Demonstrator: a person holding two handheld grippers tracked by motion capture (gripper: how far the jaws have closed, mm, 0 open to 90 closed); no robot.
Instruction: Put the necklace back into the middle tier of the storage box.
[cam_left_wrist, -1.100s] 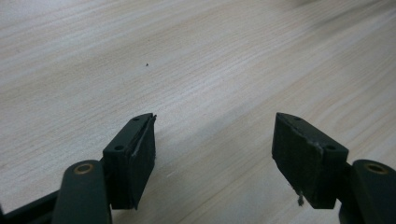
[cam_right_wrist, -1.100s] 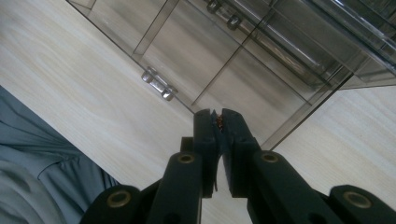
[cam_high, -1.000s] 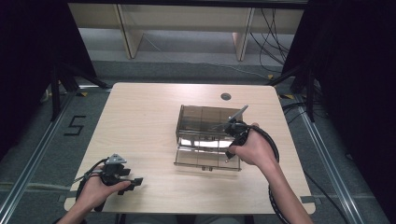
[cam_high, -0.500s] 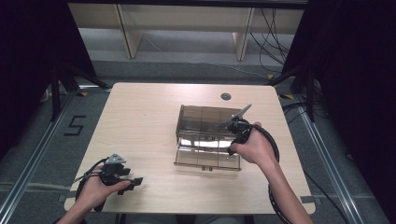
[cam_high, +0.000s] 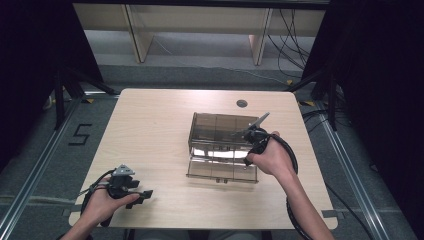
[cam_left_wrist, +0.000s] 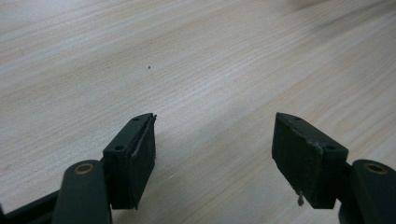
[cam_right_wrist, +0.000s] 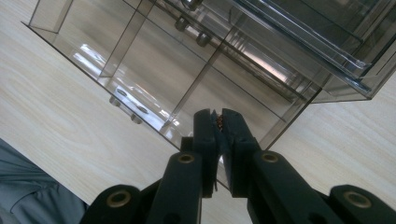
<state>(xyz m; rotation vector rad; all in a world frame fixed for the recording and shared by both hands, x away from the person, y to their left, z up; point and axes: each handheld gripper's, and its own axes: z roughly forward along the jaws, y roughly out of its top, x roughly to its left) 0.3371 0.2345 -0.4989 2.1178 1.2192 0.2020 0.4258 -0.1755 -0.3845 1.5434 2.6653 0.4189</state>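
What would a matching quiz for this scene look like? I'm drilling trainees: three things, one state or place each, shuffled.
1. left gripper
2. right gripper
3. clear drawer box

A. jaws shut at a clear drawer's front edge
B. right half of the table, a drawer pulled out
C. jaws open over bare wood

Pairs: 1-C, 2-A, 3-B

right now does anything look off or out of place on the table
Only the clear drawer box: its lower drawer is pulled out toward the person, not flush with the box. The right gripper has its jaws shut at the drawer's wall. No spill or damage shows. The left gripper rests open on the bare table.
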